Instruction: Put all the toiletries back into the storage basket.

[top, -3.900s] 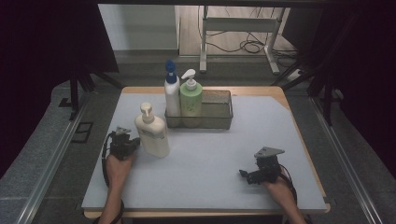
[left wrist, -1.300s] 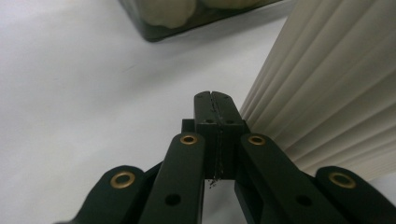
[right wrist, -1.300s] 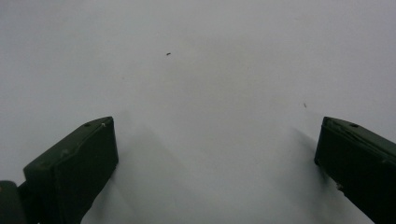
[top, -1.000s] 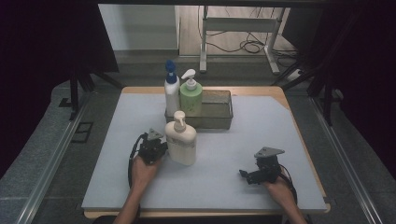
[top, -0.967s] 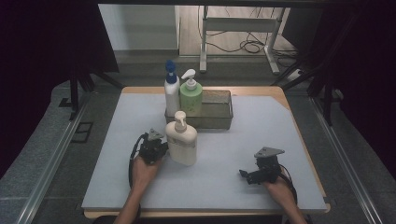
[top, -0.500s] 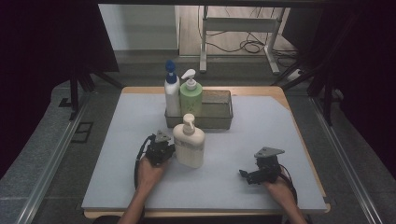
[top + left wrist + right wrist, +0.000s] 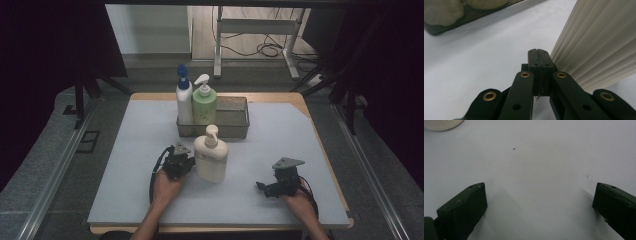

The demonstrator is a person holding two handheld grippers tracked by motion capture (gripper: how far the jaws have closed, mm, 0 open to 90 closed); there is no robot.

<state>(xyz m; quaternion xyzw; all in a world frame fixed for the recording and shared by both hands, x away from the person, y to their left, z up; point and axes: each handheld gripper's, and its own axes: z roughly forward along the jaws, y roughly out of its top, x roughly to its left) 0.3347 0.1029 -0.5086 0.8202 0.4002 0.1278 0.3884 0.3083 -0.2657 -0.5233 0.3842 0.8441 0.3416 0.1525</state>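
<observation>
A cream pump bottle [image 7: 211, 155] stands upright on the pale mat in front of the tray. My left gripper [image 7: 189, 161] is shut with nothing between its jaws, and its tips lie against the bottle's left side. In the left gripper view the closed jaws [image 7: 539, 53] sit beside the bottle's ribbed wall [image 7: 596, 45]. My right gripper [image 7: 262, 189] rests on the mat at the front right, open and holding nothing. The right gripper view has its jaws [image 7: 540, 200] wide apart over bare mat, with the bottle's base [image 7: 441, 123] at the top left corner.
A dark mesh tray [image 7: 235, 125] stands at the back middle, holding a white bottle with a blue cap [image 7: 183, 100] and a green pump bottle [image 7: 204, 102] at its left end. The tray's wall [image 7: 449, 26] lies ahead of the left gripper.
My left gripper and the cream bottle have slid to the right across the mat together, the bottle staying upright. The right gripper has not moved.
</observation>
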